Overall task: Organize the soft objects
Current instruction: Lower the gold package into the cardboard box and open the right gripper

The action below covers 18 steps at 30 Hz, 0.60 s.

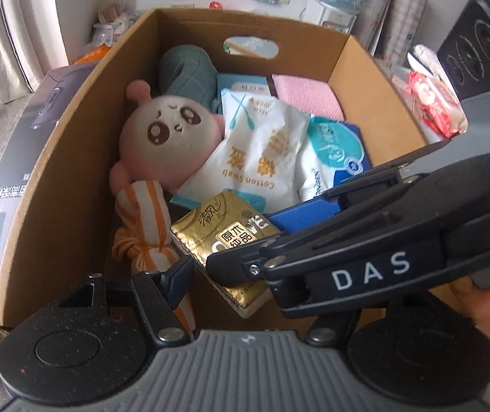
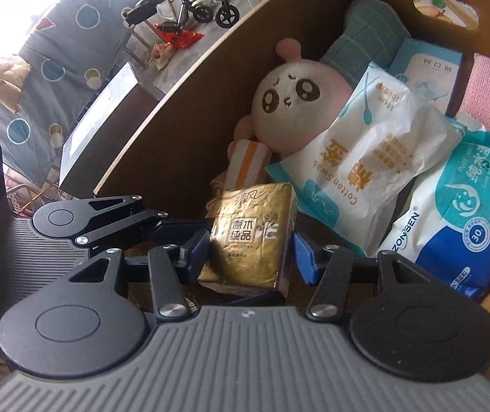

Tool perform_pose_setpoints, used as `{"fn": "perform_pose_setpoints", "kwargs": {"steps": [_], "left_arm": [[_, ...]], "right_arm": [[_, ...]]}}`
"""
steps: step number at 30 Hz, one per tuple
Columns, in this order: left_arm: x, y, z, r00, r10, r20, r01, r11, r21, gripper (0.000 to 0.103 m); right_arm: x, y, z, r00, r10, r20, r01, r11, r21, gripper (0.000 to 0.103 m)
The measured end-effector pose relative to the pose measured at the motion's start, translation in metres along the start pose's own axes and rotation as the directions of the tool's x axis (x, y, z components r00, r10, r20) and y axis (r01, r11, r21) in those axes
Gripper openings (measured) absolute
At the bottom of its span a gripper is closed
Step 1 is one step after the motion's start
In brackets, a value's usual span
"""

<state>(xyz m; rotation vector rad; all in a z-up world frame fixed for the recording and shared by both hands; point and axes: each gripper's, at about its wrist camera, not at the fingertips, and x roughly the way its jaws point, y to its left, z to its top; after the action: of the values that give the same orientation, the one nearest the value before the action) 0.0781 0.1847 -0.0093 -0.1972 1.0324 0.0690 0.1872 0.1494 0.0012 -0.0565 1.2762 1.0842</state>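
Inside the cardboard box (image 1: 56, 171), at its near end, the gold tissue pack (image 2: 248, 237) lies tilted between the fingers of the right gripper (image 2: 252, 254), which stand apart on either side of it with the pads close by its edges. The left gripper (image 1: 241, 274) hangs over the same near end with one finger (image 1: 176, 274) set wide above an orange striped cloth (image 1: 142, 213); its other finger is hidden. Deeper in the box lie a plush toy (image 1: 166, 134), a cotton swab bag (image 1: 258, 151) and a wet wipes pack (image 2: 461, 213).
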Motion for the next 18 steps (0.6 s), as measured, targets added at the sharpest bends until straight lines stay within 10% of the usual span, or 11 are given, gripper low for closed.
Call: {"fn": "perform_pose_setpoints", "kwargs": {"steps": [18], "left_arm": [[-0.003,0.014,-0.006,0.999,0.007,-0.040,-0.007,1.000,-0.012,0.076]], "right_arm": [[0.023,-0.021,0.004,0.991,0.081,-0.106,-0.065,0.987,0.148,0.064]]}}
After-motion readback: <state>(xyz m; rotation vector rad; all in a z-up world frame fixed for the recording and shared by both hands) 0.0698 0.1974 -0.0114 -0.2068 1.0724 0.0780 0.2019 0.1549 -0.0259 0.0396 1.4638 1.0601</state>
